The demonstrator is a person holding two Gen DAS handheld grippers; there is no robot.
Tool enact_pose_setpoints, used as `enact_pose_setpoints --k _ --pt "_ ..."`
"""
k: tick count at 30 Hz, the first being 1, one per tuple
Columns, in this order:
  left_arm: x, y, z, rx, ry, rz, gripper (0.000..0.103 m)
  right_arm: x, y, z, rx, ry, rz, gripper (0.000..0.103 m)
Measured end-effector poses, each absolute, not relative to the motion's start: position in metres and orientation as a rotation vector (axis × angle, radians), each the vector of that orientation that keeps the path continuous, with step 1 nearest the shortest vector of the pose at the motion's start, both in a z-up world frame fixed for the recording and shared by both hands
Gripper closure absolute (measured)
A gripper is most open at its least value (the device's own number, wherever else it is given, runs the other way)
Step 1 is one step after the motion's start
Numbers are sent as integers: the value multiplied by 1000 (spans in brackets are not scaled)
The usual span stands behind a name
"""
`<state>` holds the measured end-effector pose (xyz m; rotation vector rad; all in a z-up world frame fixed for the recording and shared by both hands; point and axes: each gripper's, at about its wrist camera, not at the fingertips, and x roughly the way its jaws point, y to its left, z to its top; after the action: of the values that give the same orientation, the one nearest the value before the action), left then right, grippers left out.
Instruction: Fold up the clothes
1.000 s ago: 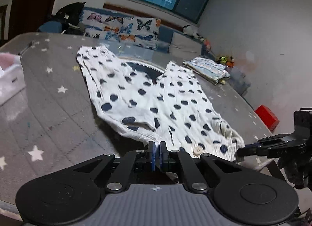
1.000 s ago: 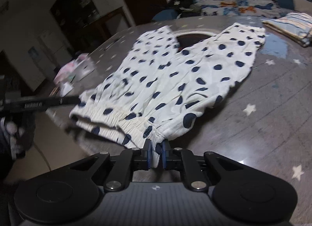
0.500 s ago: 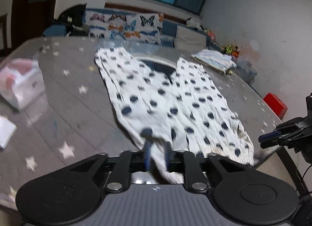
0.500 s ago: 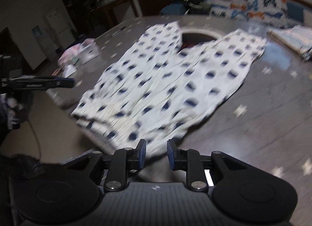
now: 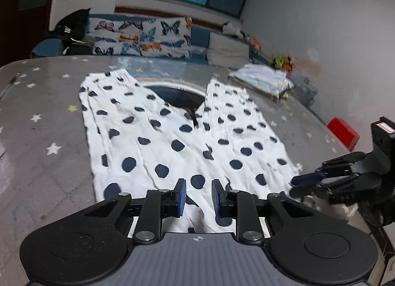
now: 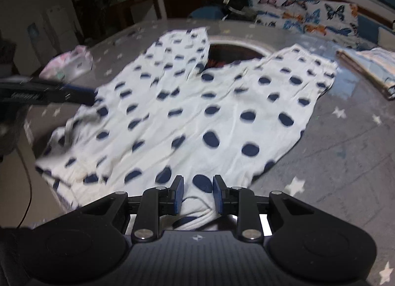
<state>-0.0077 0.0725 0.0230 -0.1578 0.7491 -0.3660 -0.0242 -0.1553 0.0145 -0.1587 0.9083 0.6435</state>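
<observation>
White trousers with dark blue dots point(image 5: 172, 133) lie spread flat on the grey star-patterned table point(image 5: 44, 118), legs pointing away, waistband at the near edge. My left gripper point(image 5: 197, 187) is open over the waistband's left part; cloth lies below the gap and the pads do not press it. My right gripper point(image 6: 196, 184) hovers over the waistband's right corner of the trousers point(image 6: 197, 113), jaws opening, nothing pinched. Each gripper shows in the other's view: the right gripper point(image 5: 308, 180) at the table's edge, the left gripper point(image 6: 81, 96) near the far waist corner.
A folded striped cloth point(image 5: 261, 78) lies at the table's far right. A pink-white packet point(image 6: 66, 64) sits at the far left. A dark round opening point(image 5: 177, 96) shows between the trouser legs. A red box point(image 5: 343, 133) and a butterfly-cushioned sofa point(image 5: 140, 39) stand beyond the table.
Both grippers were shut on the waistband and have let go. Their jaws now stand apart, both have drawn back, and the trousers have settled flat.
</observation>
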Motion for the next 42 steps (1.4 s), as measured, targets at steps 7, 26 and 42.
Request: enact_pose_setpoints --k 7,26,42 --pt "2 84 -1 -145 856 -358 78 -33 -160 24 -199 951 691 75" --pt "48 79 7 -117 857 -324 76 107 -183 10 -145 901 517 70" --pt "109 126 1 -136 800 51 72 166 -216 7 -34 854 317 70"
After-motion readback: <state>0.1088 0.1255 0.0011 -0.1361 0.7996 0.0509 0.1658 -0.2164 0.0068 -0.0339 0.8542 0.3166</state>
